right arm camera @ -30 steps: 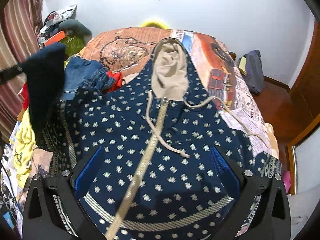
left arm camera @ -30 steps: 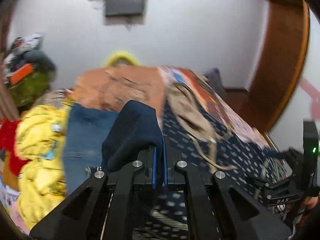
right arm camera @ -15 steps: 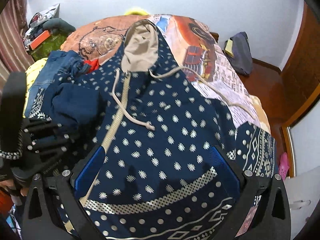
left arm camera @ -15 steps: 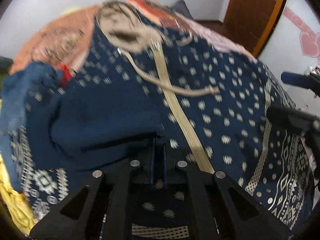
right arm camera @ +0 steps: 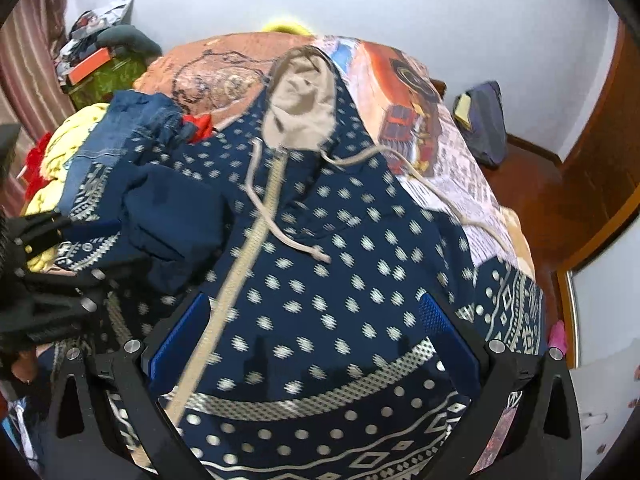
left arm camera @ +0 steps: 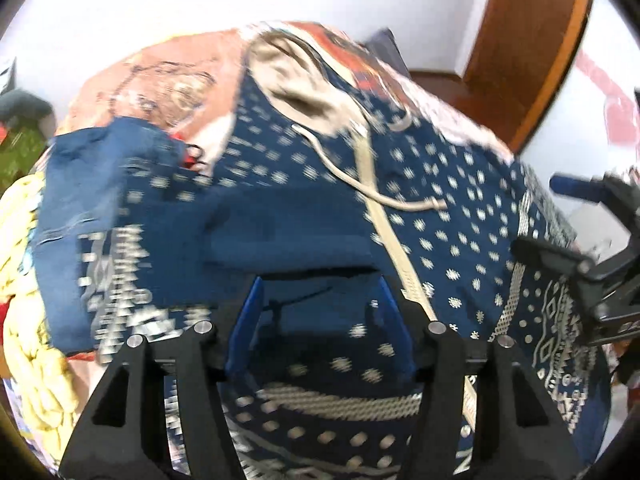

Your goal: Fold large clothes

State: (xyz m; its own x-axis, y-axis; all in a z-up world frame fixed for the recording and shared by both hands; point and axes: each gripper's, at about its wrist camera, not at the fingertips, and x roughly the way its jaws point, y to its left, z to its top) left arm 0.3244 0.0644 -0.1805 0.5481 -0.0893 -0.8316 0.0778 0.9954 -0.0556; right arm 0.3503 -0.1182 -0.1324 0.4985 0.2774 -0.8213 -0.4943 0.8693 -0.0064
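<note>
A large navy hooded jacket [right arm camera: 328,280] with pale star-like dots lies spread face up on a bed [right arm camera: 400,80] covered in an orange and red printed sheet. Its beige-lined hood [right arm camera: 302,104] points toward the far white wall, and a beige zipper [right arm camera: 240,268] runs down its middle, with two drawstrings trailing across the chest.

The jacket's sleeve [left arm camera: 256,240], showing plain dark blue, is folded inward across the chest on the side nearest the left tongs [left arm camera: 320,308]. Those tongs are opening, their blue pads standing apart at the sleeve's edge, with cloth lying between them but not pinched, as far as the blur allows. In the judgement of this moment, the first sleeve fold is just being let go.

The right tongs [right arm camera: 312,336] hover spread wide above the lower front of the jacket, grasping nothing.

Beside the jacket, on the left tongs' side, sit crumpled jeans [right arm camera: 132,128] and a yellow garment [right arm camera: 68,148].

The next move likely calls for the right tongs to reach the opposite sleeve, which lies off toward the bed's edge, grip it, and bring it across to match. The loose drawstrings may snag or bunch under a fold.
</note>
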